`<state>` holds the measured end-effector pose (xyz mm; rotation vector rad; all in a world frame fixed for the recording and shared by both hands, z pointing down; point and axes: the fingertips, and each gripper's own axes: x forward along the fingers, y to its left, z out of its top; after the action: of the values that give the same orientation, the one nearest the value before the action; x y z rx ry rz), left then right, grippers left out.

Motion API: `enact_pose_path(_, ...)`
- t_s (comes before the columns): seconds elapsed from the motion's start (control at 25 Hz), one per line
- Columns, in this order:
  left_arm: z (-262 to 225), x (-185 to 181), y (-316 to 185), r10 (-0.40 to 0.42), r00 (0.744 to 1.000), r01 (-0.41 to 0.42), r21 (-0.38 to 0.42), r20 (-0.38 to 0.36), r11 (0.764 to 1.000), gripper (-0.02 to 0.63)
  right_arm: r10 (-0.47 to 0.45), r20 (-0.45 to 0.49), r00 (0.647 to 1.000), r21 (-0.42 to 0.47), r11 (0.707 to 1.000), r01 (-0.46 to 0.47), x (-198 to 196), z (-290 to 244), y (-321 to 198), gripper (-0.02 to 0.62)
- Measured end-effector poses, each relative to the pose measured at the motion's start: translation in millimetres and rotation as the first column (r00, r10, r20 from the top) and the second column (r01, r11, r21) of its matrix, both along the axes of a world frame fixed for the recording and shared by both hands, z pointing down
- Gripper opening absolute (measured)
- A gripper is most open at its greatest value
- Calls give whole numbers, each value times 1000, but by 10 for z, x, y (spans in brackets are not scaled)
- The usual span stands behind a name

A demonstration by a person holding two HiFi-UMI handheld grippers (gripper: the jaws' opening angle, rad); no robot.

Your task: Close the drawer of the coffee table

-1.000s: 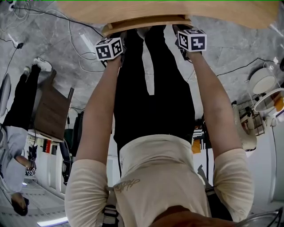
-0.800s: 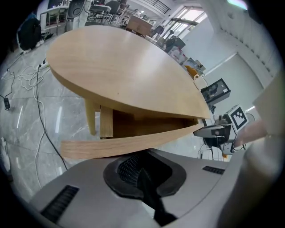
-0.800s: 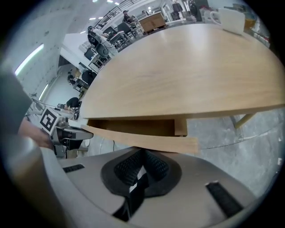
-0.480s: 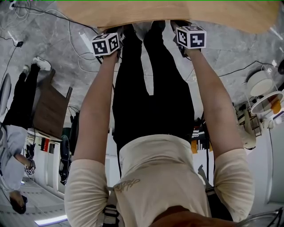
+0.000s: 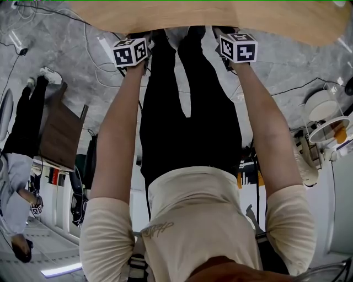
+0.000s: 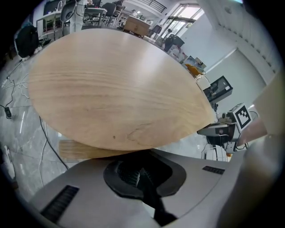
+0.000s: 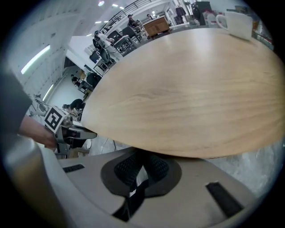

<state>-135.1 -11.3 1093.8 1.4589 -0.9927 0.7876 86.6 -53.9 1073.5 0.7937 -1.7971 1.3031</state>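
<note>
Reaching toward the near rim of the oval wooden surface (image 5: 209, 16), both arms extend side by side, one on each side of the person's dark-trousered legs.

The left gripper (image 6: 137, 174) has its jaws drawn together, pad against pad, with the tips just below the rim. The right gripper (image 7: 140, 168) also has its jaws closed on each other, with the tips under the overhanging rim.

The drawer (image 6: 82, 150) shows only in the left gripper view. It appears as a pale wooden strip tucked beneath the surface, just ahead and to the left of the left gripper (contact with it cannot be confirmed).

Surroundings:
- A white mug (image 7: 236, 23) stands at the far side of the surface, well apart from both grippers.
- A black cable (image 6: 53, 143) trails over the grey marble floor (image 5: 287, 66) beside the drawer.
- A dark brown furniture piece (image 5: 60, 137) and another person (image 5: 22, 132) stand off to the left, well apart.
- A white round stand (image 5: 326, 107) sits to the right.
</note>
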Motion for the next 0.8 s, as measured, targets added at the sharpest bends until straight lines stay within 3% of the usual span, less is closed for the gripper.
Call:
enact_pose_path(0.32,3,138,-31,-20,999,20,-11,-34,1000,3,-17,-4,1000,6,1000,17,70,61,5,-5)
enact_pose_path(0.52,-52,213,109,81,997,-80,-95,5,992,3,-34,21,999,-57,998,35,60,13,-6,-5)
enact_pose_path(0.68,-309,327,227,89,995,-92,-75,-47,993,3,-98,62,993,-76,992,103,79,-207,82,-5)
enact_pose_path(0.8,-521,328,317,124,989,-129,-61,-78,990,3,-135,27,990,-74,988,137,175,-387,153,-5)
